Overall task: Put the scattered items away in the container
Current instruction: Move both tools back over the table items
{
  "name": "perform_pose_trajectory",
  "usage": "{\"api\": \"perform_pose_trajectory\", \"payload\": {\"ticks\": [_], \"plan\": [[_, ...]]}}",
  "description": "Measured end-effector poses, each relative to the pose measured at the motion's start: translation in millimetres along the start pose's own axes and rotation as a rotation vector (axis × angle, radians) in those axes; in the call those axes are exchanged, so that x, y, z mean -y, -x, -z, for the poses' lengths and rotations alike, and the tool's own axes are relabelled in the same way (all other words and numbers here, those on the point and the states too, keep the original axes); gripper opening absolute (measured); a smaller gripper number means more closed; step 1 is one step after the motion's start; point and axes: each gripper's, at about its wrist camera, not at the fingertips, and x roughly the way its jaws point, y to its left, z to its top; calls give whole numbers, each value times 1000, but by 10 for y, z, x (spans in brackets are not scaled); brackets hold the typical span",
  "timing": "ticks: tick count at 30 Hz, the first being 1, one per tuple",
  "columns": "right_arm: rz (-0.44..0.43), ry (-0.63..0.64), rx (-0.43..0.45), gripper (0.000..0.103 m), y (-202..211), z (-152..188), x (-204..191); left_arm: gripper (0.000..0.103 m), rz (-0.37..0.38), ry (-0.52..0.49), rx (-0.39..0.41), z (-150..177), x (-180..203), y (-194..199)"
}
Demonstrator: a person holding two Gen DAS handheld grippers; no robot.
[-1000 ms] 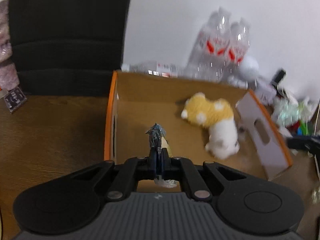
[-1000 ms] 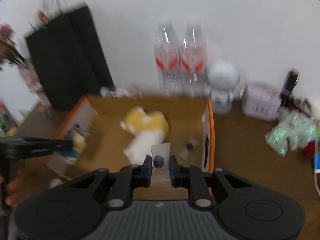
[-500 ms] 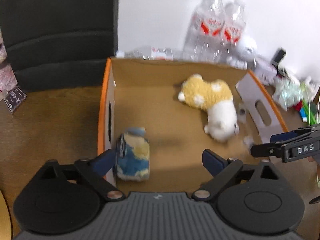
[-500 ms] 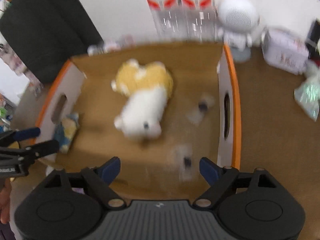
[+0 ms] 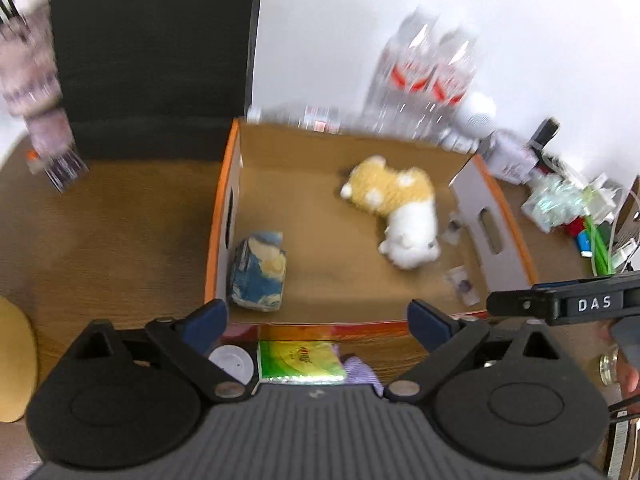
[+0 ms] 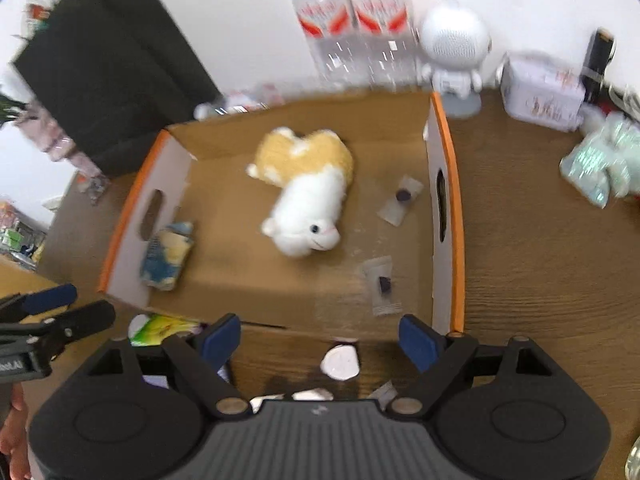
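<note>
text: "DAS" | on: right tool side | other labels: too blurred

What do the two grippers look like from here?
Both match: the left gripper and right gripper have a ribbed grey body, black linkage arms with round black discs and silver pivot pins, and blue-padded jaws. The right gripper, seen sideways in the left wrist view, carries white "DAS" lettering. No cables or sleeves show.

Left tool just opened wide, empty, right tool likewise
</note>
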Motion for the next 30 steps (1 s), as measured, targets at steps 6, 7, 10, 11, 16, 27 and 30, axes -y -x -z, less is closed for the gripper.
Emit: {"api": "perform_pose_trajectory", "payload": {"ticks": [6,7,10,11,16,27,30], "plan": [[-42,104,362,98,664,827,-141,103,-47,-57,340,734,199,815],[-33,128,460,103,738,1095,-153,103,-54,-64,399,963,223,892],[-14,189,699,103,771,1861,-118,103,-57,-73,458,1540,282,883],[-6,204,727,103,721,2078,-100,103,-50,-67,443,1743,287,809],[12,166,620,103,403,2655,-40,103,-32,-78,300,2378,333,411],[104,243,466,103,26,2860,-166,103,-35,-77,318,2572,252,245],[111,251,449,103,-34,2871,-187,103,-63,-78,284,2630,245,184]]}}
